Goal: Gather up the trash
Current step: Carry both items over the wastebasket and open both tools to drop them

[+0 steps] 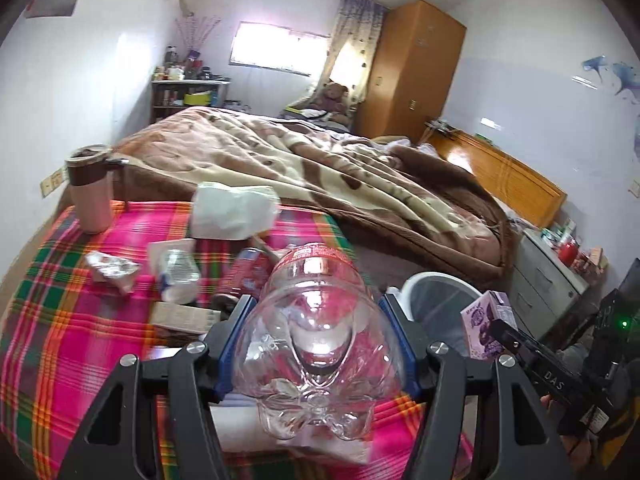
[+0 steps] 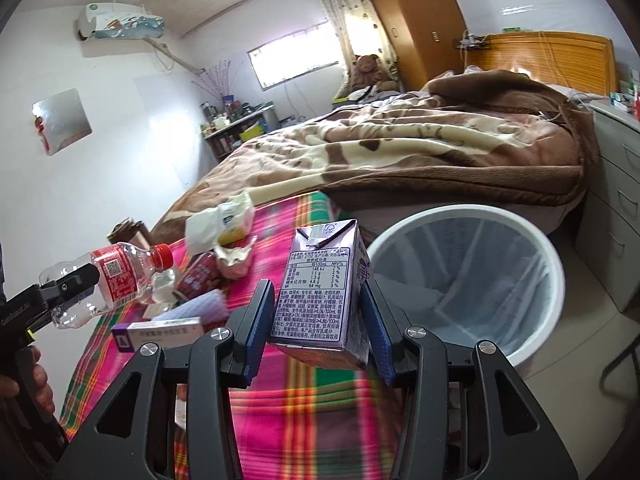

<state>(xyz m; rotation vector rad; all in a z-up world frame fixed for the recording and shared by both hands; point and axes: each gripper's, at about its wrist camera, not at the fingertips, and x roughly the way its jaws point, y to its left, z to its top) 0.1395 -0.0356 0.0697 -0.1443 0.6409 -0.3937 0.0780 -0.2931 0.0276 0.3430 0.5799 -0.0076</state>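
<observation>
My left gripper (image 1: 316, 316) is shut on a clear plastic bottle (image 1: 316, 332) with a red label and red cap, held above the plaid cloth; it also shows in the right wrist view (image 2: 108, 276). My right gripper (image 2: 318, 300) is shut on a purple drink carton (image 2: 320, 284), held upright above the cloth beside the bin; the carton shows in the left wrist view (image 1: 486, 322). A white bin (image 2: 472, 280) with a clear liner stands on the floor to the right, also seen in the left wrist view (image 1: 436, 300).
On the plaid cloth (image 1: 60, 320) lie a crumpled wrapper (image 1: 110, 270), a small clear bottle (image 1: 178, 276), a red pouch (image 2: 198, 276), white bags (image 1: 232, 212), a medicine box (image 2: 160, 330) and a tumbler (image 1: 90, 190). A bed with a brown blanket (image 1: 320, 160) lies behind, drawers (image 2: 616, 200) right.
</observation>
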